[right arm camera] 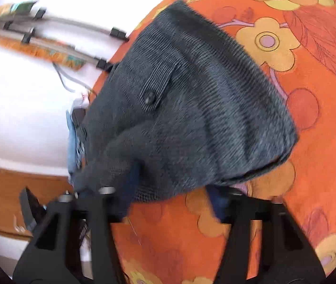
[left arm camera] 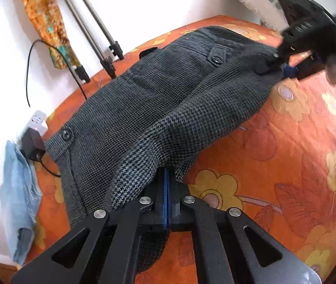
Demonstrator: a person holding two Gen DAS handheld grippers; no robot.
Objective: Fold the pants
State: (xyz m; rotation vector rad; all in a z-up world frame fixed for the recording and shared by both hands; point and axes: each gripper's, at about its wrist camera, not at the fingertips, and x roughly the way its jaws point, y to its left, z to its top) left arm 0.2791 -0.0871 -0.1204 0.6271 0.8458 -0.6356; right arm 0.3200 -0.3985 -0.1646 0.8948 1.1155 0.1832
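The dark grey checked woven pants (left arm camera: 158, 99) are lying folded on the orange flower-printed bedspread (left arm camera: 286, 165). The left tongs (left arm camera: 167, 189) are pinching shut on the near fabric edge, probably anchoring it so the fold keeps its shape. The right tongs (right arm camera: 168, 203) are standing partly apart at the far edge, cloth draped between them but unpressed, seemingly letting go.
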